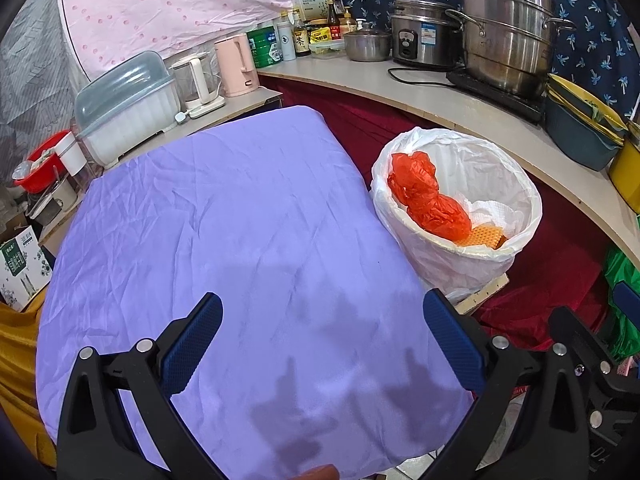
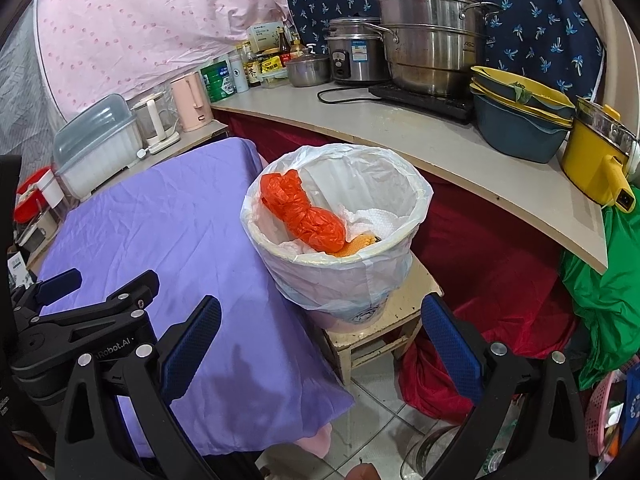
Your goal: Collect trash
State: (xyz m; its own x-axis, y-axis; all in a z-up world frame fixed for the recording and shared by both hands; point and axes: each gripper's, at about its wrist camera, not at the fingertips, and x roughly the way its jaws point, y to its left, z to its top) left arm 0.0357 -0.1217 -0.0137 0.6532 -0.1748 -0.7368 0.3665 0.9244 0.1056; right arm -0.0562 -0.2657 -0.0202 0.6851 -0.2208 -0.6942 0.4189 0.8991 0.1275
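Trash — crumpled orange bag (image 2: 308,216), white paper (image 2: 380,220) — fills lined bin (image 2: 340,276).

Honeycomb pad (image 1: 482,235) half under orange bag (image 1: 430,196)

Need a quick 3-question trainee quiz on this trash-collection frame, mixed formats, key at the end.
1. True or false: the left gripper is shut on a piece of trash.
2. What does the white-lined trash bin stand on? A) the purple cloth B) a small stool C) the counter
3. Fill in: the crumpled plastic bag in the bin is ____ in colour.

Key: 1 false, both it and the right gripper are open and empty. 2 B, the stool. 3 orange.
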